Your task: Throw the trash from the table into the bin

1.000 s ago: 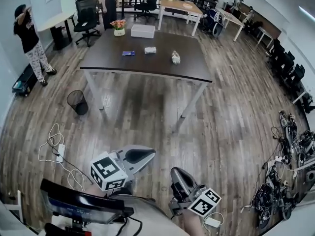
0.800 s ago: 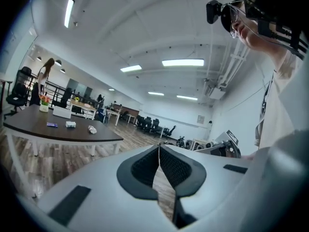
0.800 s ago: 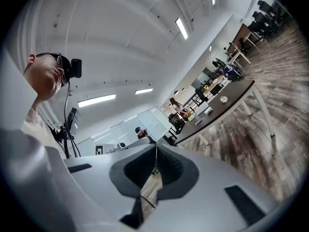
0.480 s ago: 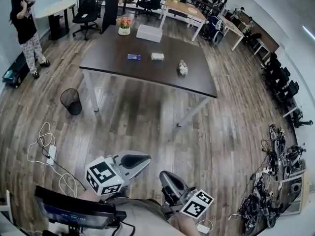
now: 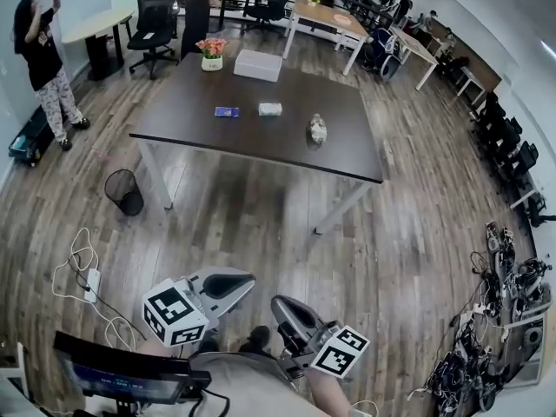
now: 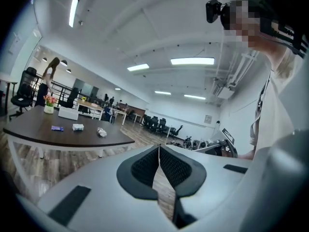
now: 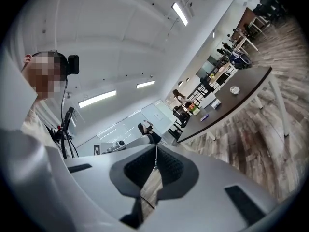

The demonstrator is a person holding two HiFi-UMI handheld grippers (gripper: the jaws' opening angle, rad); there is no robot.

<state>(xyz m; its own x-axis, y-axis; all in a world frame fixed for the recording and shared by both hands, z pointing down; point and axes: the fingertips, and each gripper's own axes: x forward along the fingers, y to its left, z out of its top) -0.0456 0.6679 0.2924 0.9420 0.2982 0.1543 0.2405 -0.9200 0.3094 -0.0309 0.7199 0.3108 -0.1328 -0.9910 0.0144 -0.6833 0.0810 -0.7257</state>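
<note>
The dark table (image 5: 200, 134) stands ahead in the head view. On it lie a blue wrapper (image 5: 227, 111), a white packet (image 5: 270, 109) and a crumpled paper wad (image 5: 318, 129). A black mesh bin (image 5: 125, 192) sits on the floor by the table's left leg. My left gripper (image 5: 247, 279) and right gripper (image 5: 279, 303) hang low in front of me, far short of the table, both shut and empty. The left gripper view has its shut jaws (image 6: 159, 147) with the wad (image 6: 101, 132) far off. The right gripper (image 7: 156, 149) is also shut, the table (image 7: 241, 93) distant.
A flower pot (image 5: 211, 55) and a white box (image 5: 258, 64) stand at the table's far side. A person (image 5: 39, 59) stands at far left. Cables (image 5: 87, 272) lie on the floor at left, gear (image 5: 512, 268) at right, and a screen (image 5: 122, 372) sits at lower left.
The table and bin have shifted in the head view as I move across the floor. Both grippers stay shut and empty, carried along low in front.
</note>
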